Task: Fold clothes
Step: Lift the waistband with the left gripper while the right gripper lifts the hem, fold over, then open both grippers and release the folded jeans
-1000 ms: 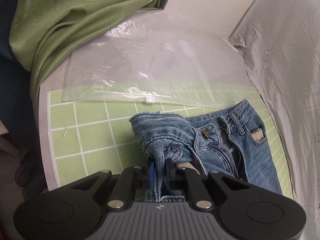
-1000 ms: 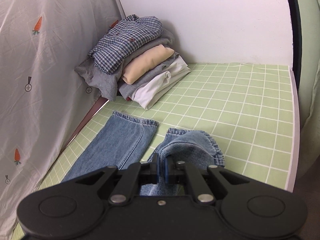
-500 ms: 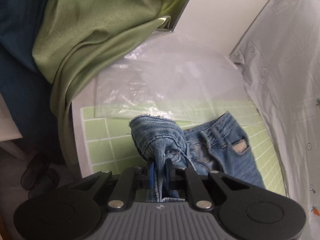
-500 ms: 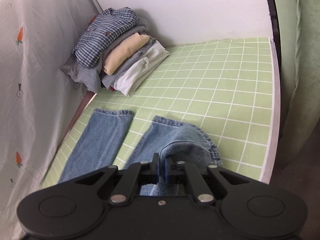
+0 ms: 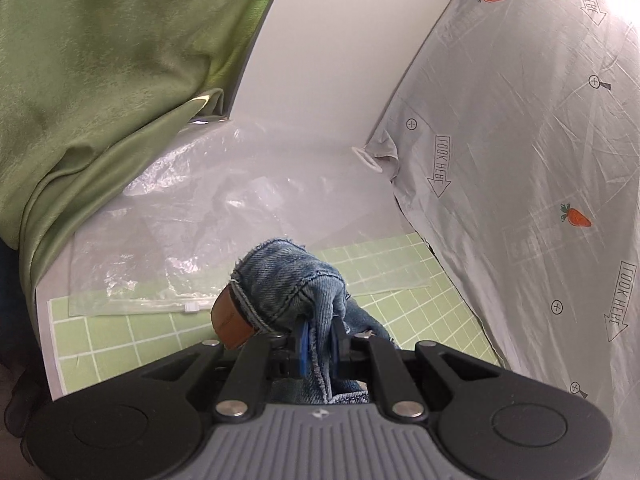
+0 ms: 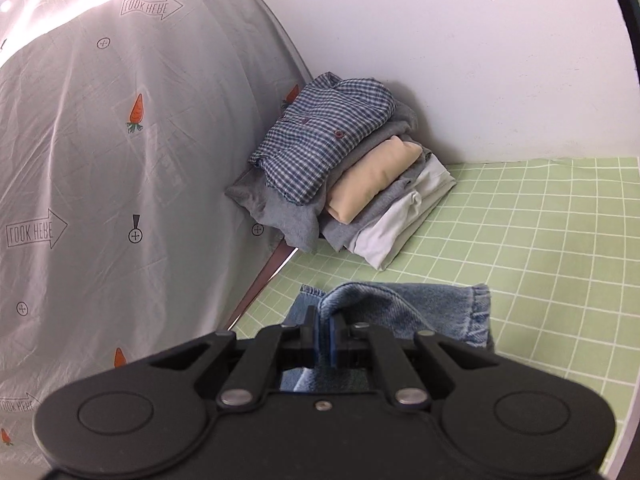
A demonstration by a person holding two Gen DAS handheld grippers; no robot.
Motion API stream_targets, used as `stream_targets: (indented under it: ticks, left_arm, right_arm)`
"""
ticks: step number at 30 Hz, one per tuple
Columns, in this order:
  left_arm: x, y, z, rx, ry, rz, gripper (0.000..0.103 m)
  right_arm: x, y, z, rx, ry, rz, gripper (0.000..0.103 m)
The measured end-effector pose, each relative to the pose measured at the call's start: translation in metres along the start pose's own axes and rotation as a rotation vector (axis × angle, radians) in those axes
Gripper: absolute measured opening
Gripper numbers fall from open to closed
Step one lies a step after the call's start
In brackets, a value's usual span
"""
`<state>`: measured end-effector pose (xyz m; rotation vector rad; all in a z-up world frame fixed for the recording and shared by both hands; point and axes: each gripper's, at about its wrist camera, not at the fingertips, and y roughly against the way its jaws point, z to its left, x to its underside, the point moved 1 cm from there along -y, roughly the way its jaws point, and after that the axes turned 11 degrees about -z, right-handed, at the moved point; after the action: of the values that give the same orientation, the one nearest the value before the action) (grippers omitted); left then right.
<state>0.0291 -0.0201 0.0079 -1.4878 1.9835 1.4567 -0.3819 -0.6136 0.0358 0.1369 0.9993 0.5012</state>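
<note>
Left wrist view. My left gripper (image 5: pixel 319 334) is clamped tight on a bunched fold of the jeans (image 5: pixel 288 280) at the waistband end; the brown leather patch (image 5: pixel 229 320) sits just left of the fingers. The denim hangs between the pads above the green grid mat (image 5: pixel 120 336). A clear zip bag (image 5: pixel 192 240) lies flat on the mat's far edge, a green curtain (image 5: pixel 100 80) hangs to the left, and a carrot-print sheet (image 5: pixel 540 160) closes off the right.

Risk, in my judgement: the grip takes a thick wad, not a clean edge, so layers could slide out under the garment's weight. Sweeping forward could drag the zip bag.

Hidden: the gripper body covers everything below the pads, so I cannot tell how much of the garment rests on the mat.

Right wrist view. My right gripper (image 6: pixel 322 338) is fully closed on a fold of one trouser leg (image 6: pixel 400 308) near its hem; the hem (image 6: pixel 478 312) drapes to the right, touching the mat. A second hem edge (image 6: pixel 310 294) shows just left of the fingers. A stack of folded clothes (image 6: pixel 344 184) sits in the far corner against the wall.

Risk, judged: uneven travel between my two hands would skew the fold line, and the loose hem could curl under. Carrying too far could nudge the stack.

Hidden: the middle of the jeans appears in neither view, so alignment of the legs cannot be confirmed.
</note>
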Motion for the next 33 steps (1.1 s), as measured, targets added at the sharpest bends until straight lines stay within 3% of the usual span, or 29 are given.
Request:
stream_targets:
  ticks: [6, 10, 11, 13, 15, 16, 17, 18, 19, 20, 26, 33]
  left_arm:
    - [-0.004, -0.042, -0.040, 0.027, -0.004, -0.010, 0.011]
    - [-0.001, -0.097, -0.079, 0.033, -0.021, 0.015, 0.010]
    - [0.001, -0.112, -0.090, 0.033, -0.035, 0.017, 0.011]
    - [0.008, -0.143, -0.111, 0.012, -0.066, 0.031, 0.023]
    - [0.010, -0.162, -0.126, -0.022, -0.078, 0.077, 0.032]
    - [0.011, -0.163, -0.130, -0.016, -0.083, 0.082, 0.046]
    - [0.014, -0.158, -0.131, -0.003, -0.100, 0.064, 0.056]
    - [0.018, -0.153, -0.131, 0.008, -0.124, 0.038, 0.076]
    - [0.023, -0.146, -0.130, 0.006, -0.160, 0.020, 0.083]
    - [0.030, -0.142, -0.129, -0.008, -0.202, 0.020, 0.083]
    - [0.076, -0.125, -0.103, -0.075, -0.322, 0.138, 0.083]
    - [0.108, -0.115, -0.109, -0.055, -0.363, 0.212, 0.083]
  right_arm:
    - [0.006, -0.038, 0.034, -0.006, 0.023, -0.025, 0.005]
    - [0.016, -0.095, 0.066, 0.001, 0.068, -0.019, 0.005]
    - [0.021, -0.113, 0.072, 0.010, 0.072, -0.012, 0.005]
    - [0.036, -0.158, 0.087, 0.005, 0.071, 0.036, 0.009]
    - [0.051, -0.188, 0.100, 0.011, 0.045, 0.092, 0.044]
    - [0.058, -0.201, 0.106, 0.017, 0.028, 0.120, 0.056]
    - [0.065, -0.206, 0.110, 0.012, 0.023, 0.135, 0.057]
    - [0.072, -0.204, 0.111, 0.014, 0.041, 0.138, 0.062]
    - [0.080, -0.199, 0.110, 0.034, 0.070, 0.140, 0.072]
    - [0.088, -0.195, 0.106, 0.063, 0.098, 0.144, 0.079]
    - [0.130, -0.183, 0.053, 0.279, 0.277, 0.234, 0.079]
    - [0.146, -0.186, 0.029, 0.289, 0.324, 0.275, 0.079]
